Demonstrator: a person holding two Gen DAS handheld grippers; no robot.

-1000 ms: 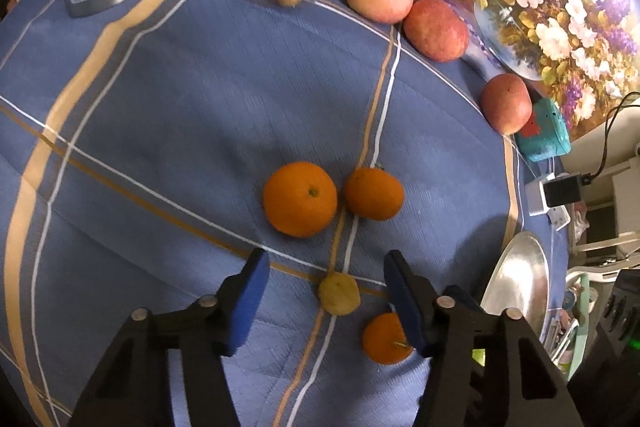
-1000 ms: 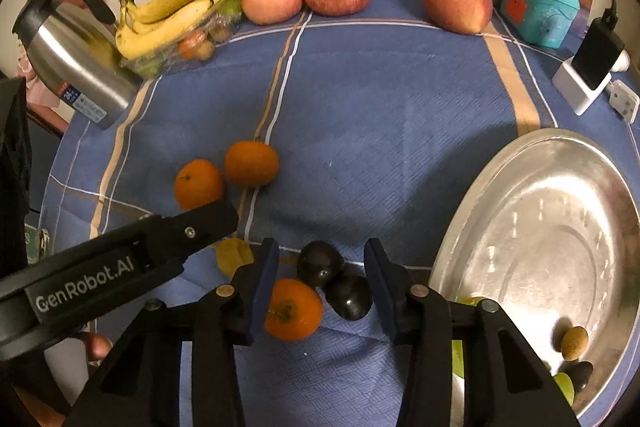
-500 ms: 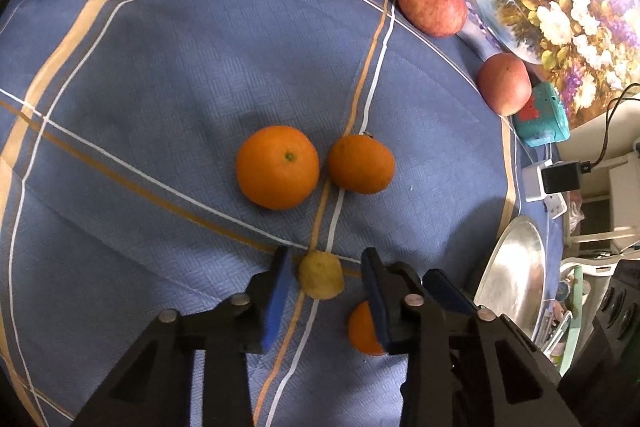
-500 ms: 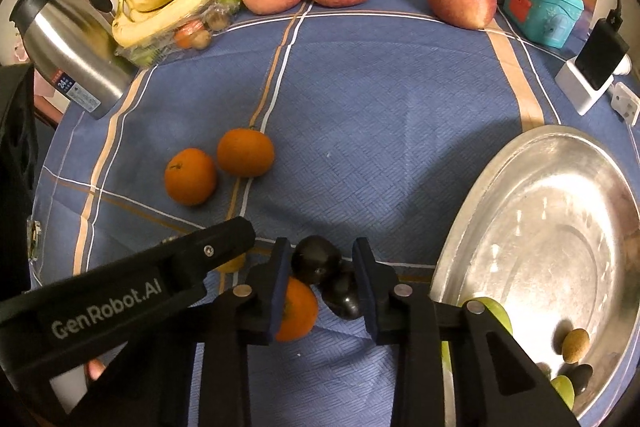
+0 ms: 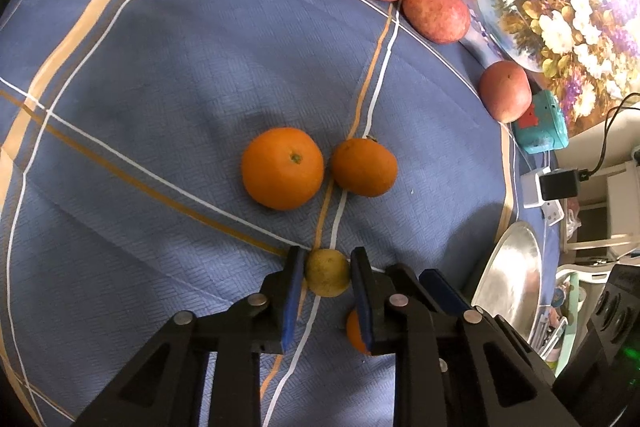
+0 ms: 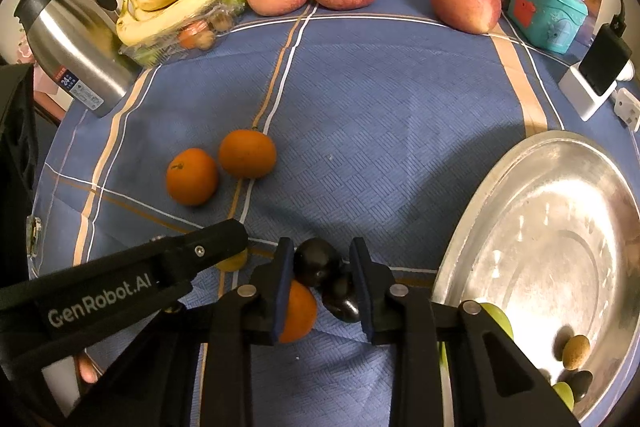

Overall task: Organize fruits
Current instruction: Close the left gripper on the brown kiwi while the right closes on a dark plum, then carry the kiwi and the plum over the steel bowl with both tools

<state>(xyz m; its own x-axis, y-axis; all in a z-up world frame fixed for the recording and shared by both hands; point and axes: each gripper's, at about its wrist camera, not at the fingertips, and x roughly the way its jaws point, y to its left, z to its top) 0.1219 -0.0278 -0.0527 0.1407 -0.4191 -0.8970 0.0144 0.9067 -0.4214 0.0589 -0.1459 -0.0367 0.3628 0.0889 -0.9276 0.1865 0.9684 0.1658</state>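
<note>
1. The left claw (image 5: 327, 273) has just been closing and now has its blue pads (image 5: 295, 283) pressed on either side of a small yellow-green fruit (image 5: 326, 273), which sits on the blue tablecloth (image 5: 160, 87) where two stripes cross.
2. That fruit is nearly round, so I can't pick out a long axis or which way it points.
3. The right claw (image 6: 320, 277) has also just been closing. Its jaws stand narrow around a dark round fruit (image 6: 314, 265), with the left pad against it. A second dark, glossy fruit (image 6: 342, 301) touches the first and lies against the right pad.
4. Whether the right claw truly grips the two dark fruits I cannot tell for sure, but both pads touch them.
5. A small orange (image 6: 298, 315) lies partly behind the right claw's left finger, on the cloth.
6. Two bigger oranges (image 5: 282, 169) sit side by side just beyond the left claw, almost touching.
7. A silver tray (image 6: 560, 227) lies right of the right claw, with a few small fruits near its lower edge.
</note>
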